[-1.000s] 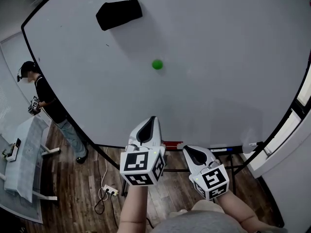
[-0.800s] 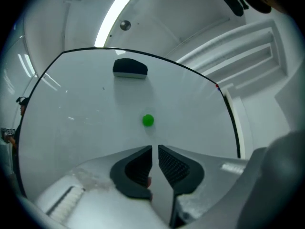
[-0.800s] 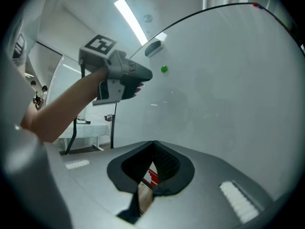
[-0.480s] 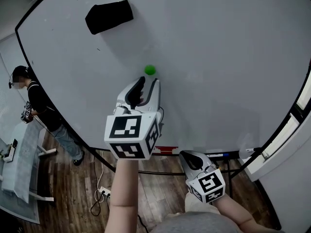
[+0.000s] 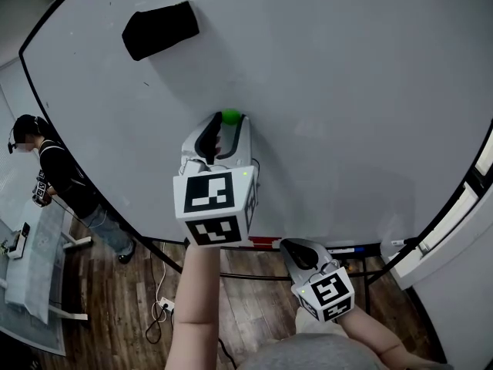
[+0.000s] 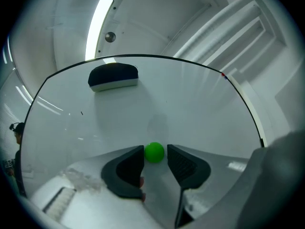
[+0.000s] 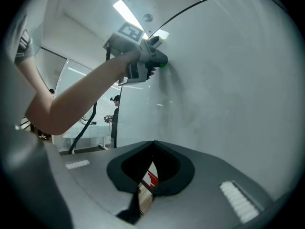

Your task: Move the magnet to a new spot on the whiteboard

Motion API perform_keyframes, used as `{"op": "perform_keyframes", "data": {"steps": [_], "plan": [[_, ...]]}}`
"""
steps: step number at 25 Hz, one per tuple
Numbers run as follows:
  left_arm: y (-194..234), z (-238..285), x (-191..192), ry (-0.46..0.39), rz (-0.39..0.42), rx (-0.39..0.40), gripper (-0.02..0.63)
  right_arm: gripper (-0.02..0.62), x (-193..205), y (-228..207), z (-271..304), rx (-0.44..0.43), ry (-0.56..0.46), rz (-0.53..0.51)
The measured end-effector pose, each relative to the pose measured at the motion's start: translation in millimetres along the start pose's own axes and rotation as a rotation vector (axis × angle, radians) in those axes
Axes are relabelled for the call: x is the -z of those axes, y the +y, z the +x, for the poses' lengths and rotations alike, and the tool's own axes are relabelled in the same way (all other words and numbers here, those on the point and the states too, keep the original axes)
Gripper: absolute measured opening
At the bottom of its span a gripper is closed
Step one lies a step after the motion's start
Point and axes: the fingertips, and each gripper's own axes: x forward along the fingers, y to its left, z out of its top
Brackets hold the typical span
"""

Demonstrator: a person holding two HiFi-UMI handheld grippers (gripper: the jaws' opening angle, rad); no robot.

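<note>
Now magnet [image 6: 154,152] at tips of left gripper [image 6: 156,150], between just-opening jaws

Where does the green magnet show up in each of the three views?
Head view: green magnet, centre-left, at the left hand-held gripper's tips.
Left gripper view: magnet, lower centre, between the jaw tips, which have just been opening.
Right gripper view: magnet, a green speck, upper centre.
Shared landmark: the whiteboard.

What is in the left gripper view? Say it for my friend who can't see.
A small green magnet sits on the whiteboard, right between the tips of the left gripper. Its two dark jaws have just been opening and do not press on the magnet. Higher up on the board sticks a black eraser.
</note>
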Motion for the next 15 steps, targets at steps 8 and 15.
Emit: {"op": "perform_keyframes", "data": {"steps": [8, 15], "plan": [[3, 0, 6, 0.024, 0.022, -0.059, 0.152, 0.002, 8, -6, 0, 0.014, 0.007, 0.021], [5, 0, 7, 0.015, 0.015, -0.068, 0.135, 0.002, 11, -11, -8, 0.049, 0.009, 0.033]]}}
